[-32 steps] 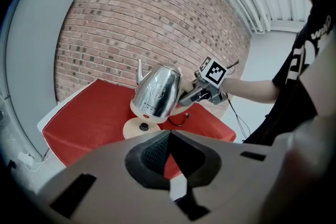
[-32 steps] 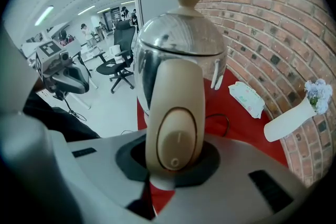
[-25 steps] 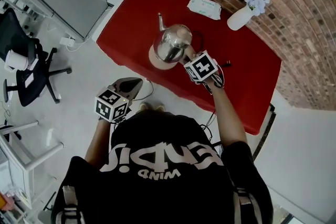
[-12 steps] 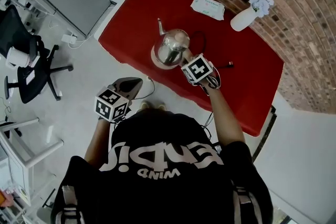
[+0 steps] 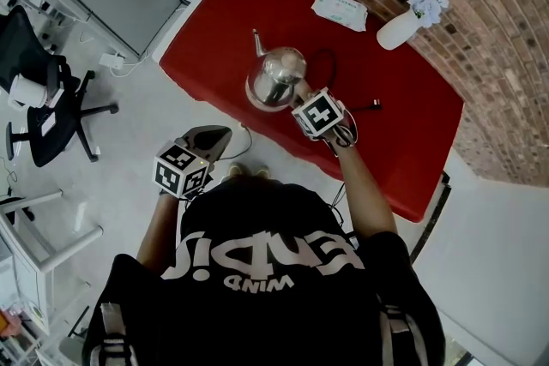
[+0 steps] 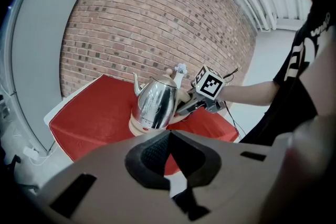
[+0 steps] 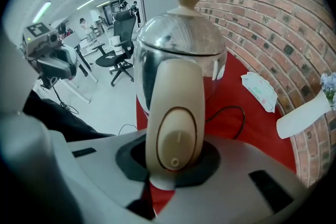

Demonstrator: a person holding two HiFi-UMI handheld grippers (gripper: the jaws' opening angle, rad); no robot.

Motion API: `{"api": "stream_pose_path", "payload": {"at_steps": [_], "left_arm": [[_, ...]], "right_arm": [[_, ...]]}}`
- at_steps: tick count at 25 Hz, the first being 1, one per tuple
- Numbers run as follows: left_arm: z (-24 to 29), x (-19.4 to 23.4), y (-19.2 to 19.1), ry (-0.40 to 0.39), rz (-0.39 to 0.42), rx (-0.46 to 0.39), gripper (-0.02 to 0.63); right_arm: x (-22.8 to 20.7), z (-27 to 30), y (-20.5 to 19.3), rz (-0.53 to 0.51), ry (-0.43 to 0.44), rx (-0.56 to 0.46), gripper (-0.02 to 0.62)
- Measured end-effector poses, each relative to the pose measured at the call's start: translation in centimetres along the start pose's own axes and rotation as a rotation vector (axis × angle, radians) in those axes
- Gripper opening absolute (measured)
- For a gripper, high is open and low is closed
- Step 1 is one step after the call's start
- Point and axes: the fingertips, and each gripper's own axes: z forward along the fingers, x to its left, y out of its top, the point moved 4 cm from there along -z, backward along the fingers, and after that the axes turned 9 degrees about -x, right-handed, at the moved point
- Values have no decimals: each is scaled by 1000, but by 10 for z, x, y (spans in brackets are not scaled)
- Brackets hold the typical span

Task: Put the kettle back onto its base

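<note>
A shiny steel kettle (image 5: 276,75) with a cream handle (image 7: 176,128) stands upright on the red table (image 5: 223,13). In the left gripper view the kettle (image 6: 155,104) sits with its bottom on the round beige base (image 6: 135,126), its spout toward the wall. My right gripper (image 5: 302,93) is shut on the handle from the near side, which the right gripper (image 7: 173,152) view shows pinched between the pads. My left gripper (image 5: 208,140) hangs off the table's front edge, over the floor. That left gripper (image 6: 169,147) is shut with nothing in it.
A white tissue packet (image 5: 338,7) and a white vase with flowers (image 5: 396,28) stand at the back by the brick wall. A black cord (image 5: 328,63) loops behind the kettle to a plug (image 5: 374,105). An office chair (image 5: 43,120) is on the floor at left.
The right gripper has lowered the kettle a little, and the kettle has settled over the beige base. The left gripper has stayed where it was.
</note>
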Motion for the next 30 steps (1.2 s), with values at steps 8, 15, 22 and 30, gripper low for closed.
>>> {"api": "stream_pose_path", "payload": {"at_steps": [8,15,22,30], "left_arm": [[0,-2,-1,-1,-1,0,6],[0,-4,-3,3,-11,1,6],[0,-5,-6,3,-19,3,6],[0,-7,-6,-9,-25,3,6]], "right_arm": [[3,-1,2,-16,-9,-6,66],[14,1,1,-31,8,24,66],[15,4,0,-62,25,56,67],[21,6,-2,-72,71,32,145]]}}
